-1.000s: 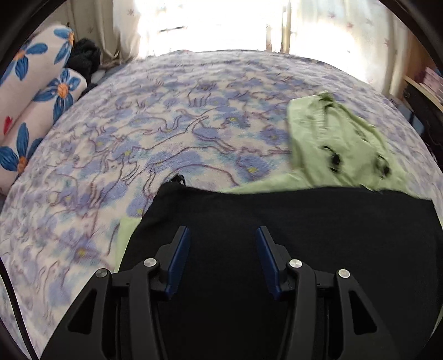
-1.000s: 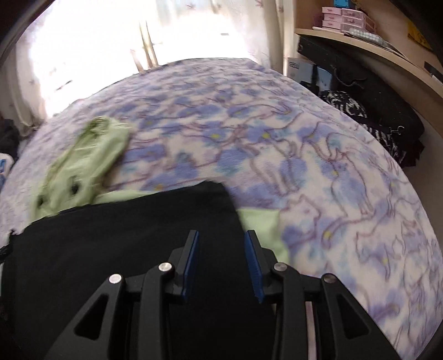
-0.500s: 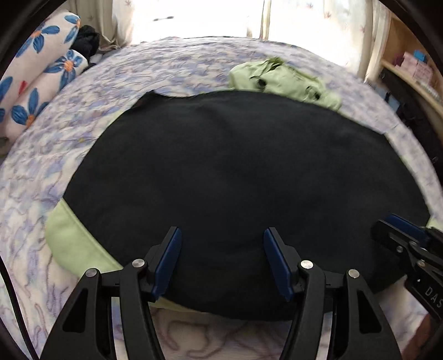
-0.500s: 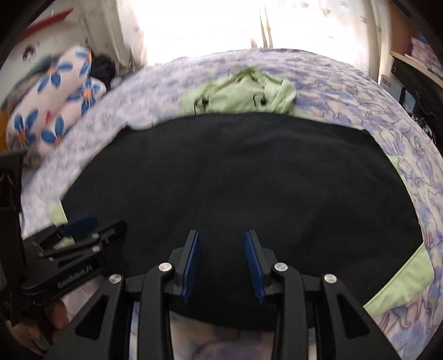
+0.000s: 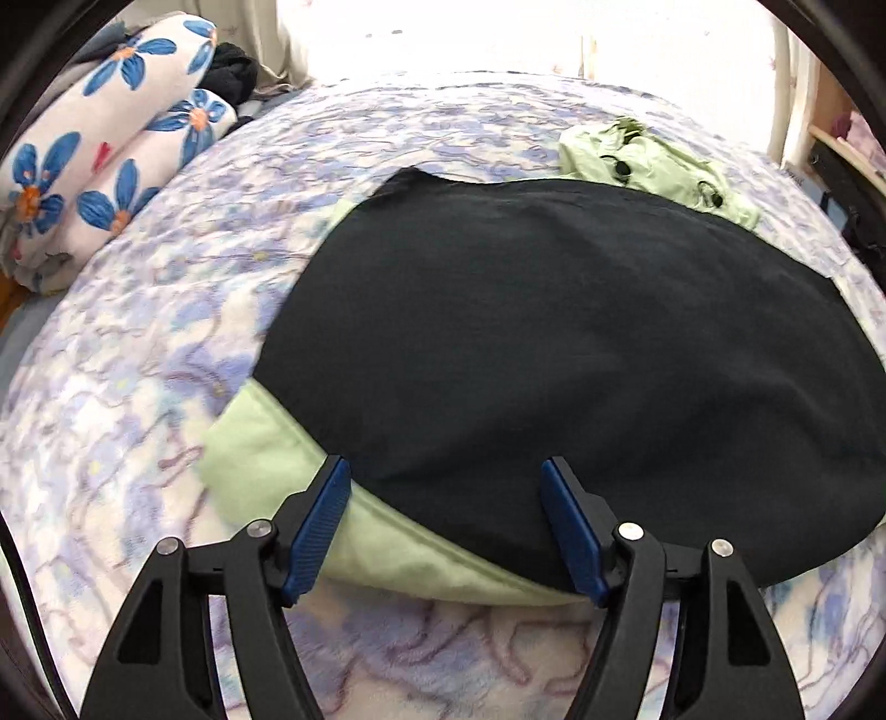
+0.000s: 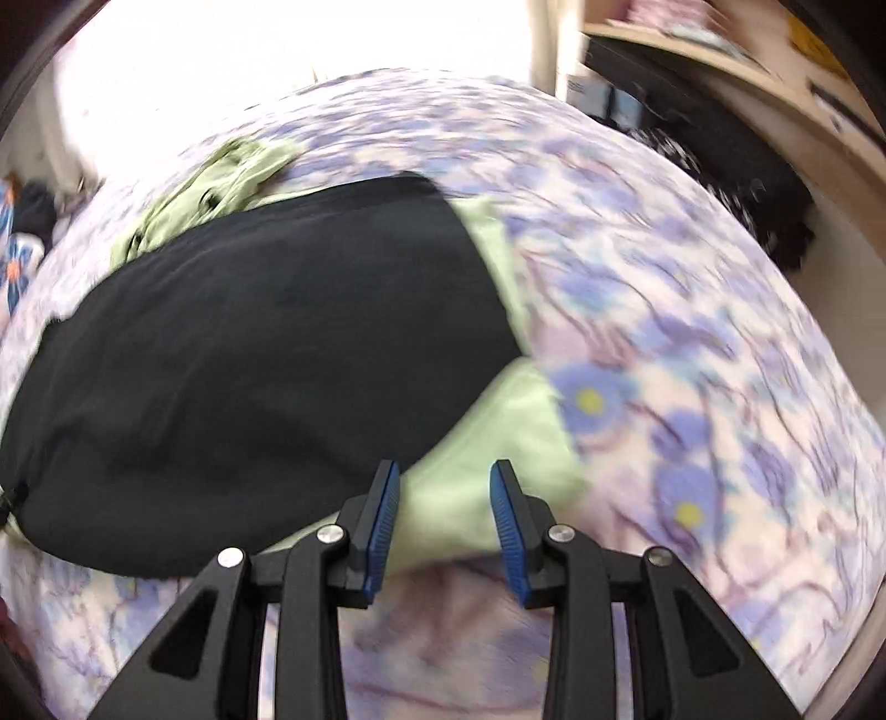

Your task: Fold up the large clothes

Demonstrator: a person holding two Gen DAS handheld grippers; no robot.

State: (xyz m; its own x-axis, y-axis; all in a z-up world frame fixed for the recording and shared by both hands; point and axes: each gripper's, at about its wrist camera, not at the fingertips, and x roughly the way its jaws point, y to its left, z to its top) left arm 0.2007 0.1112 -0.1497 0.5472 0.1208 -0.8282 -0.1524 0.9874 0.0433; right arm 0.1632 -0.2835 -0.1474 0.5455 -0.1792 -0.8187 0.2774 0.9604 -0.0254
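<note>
A black garment (image 5: 554,343) lies spread flat on a light green garment (image 5: 260,443), both on the flowered bed cover (image 5: 138,387). The green hood (image 5: 653,160) sticks out beyond the far edge. My left gripper (image 5: 446,520) hovers above the near left corner, its jaws opening, with nothing pressed between the blue pads. In the right wrist view the black garment (image 6: 266,343) fills the left half. My right gripper (image 6: 443,515) hangs over the green near right corner (image 6: 498,443), jaws partly apart and gripping nothing.
Rolled flowered bedding (image 5: 105,138) and dark clothes (image 5: 232,72) lie at the far left of the bed. A wooden shelf (image 6: 720,61) with dark clothes (image 6: 736,183) below it stands along the right side. Bright curtains (image 5: 443,33) hang behind the bed.
Both grippers have drawn back from the far edge to the near edge of the garments, then apart toward opposite near corners. The left jaws have widened. The right view is blurred by motion.
</note>
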